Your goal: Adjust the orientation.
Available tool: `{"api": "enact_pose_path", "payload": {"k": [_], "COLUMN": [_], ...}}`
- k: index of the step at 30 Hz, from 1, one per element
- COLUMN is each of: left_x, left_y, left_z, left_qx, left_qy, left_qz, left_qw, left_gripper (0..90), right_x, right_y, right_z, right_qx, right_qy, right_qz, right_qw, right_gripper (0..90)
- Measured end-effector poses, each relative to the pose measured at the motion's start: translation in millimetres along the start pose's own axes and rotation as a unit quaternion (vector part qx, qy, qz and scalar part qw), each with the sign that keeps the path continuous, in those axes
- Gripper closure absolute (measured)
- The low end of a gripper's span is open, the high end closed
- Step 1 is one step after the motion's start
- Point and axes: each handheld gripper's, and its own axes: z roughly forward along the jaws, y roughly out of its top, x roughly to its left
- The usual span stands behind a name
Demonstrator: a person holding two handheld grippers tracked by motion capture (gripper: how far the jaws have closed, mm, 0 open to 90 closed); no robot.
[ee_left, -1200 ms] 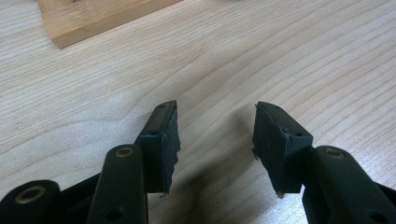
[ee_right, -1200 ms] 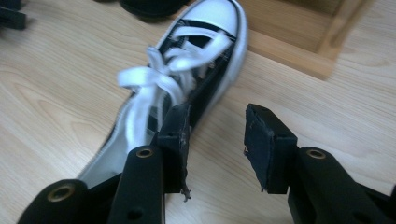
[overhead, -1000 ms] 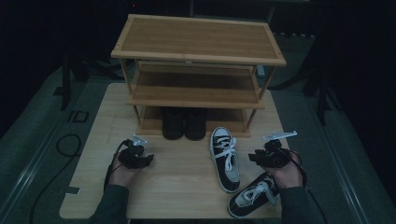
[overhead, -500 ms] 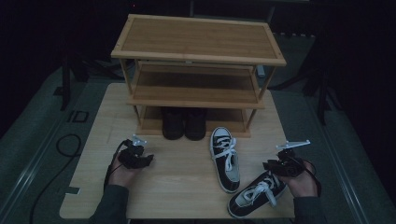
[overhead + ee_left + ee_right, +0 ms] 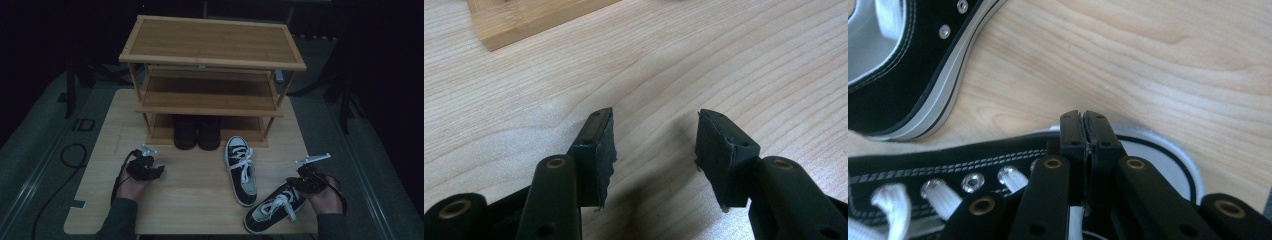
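- The three-tier wooden shoe rack (image 5: pixel 212 65) stands at the 12 o'clock end of the bench (image 5: pixel 195 200), its upper shelves bare.
- A pair of dark boots (image 5: pixel 197 132) already sits on the bottom shelf, toes pointing toward the person.
- One black-and-white sneaker (image 5: pixel 241 170) lies near the bench's centre, toe toward 6 o'clock; its mate, the nearer sneaker (image 5: pixel 275 209), lies at about 5 o'clock, angled, close to the bench edge.
- The right tool (image 5: pixel 306 181) sits over the 2 o'clock end of that nearer sneaker. Its jaws have just been closing and now stand together; the right gripper view shows them pressed flat with no clear canvas or lace between them, the white toe cap (image 5: pixel 1158 155) just beyond the tips.
- The left tool (image 5: pixel 145 169) rests at 8 o'clock, jaws apart with bare wood between them.
- Judgement: the step in hand looks like taking up the nearer sneaker for the rack. A firm bite on the tongue or eyelet edge, not a loose lace, would carry it best; if the pinch caught nothing, reopen and reseat lower.
- The right gripper view reveals eyelets (image 5: pixel 972 182), lace (image 5: pixel 943 197) and stitching that the dim high view hides; the high view alone gives the rack and both shoes together.
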Motion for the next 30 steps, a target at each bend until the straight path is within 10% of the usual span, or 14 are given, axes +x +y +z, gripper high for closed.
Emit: {"api": "enact_pose_path", "payload": {"k": [30], "left_x": [1.5], "left_y": [-0.5], "left_z": [0.0], "left_qx": [-0.001], "left_qy": [0.0], "left_qz": [-0.002], "left_qw": [1.0], "left_gripper": [50.2], "right_x": [22.7], "right_y": [91.4], "right_z": [34.9], "right_qx": [-0.021], "right_qy": [0.0], "right_qz": [-0.079], "right_qw": [0.9966], "right_gripper": [88.6]}}
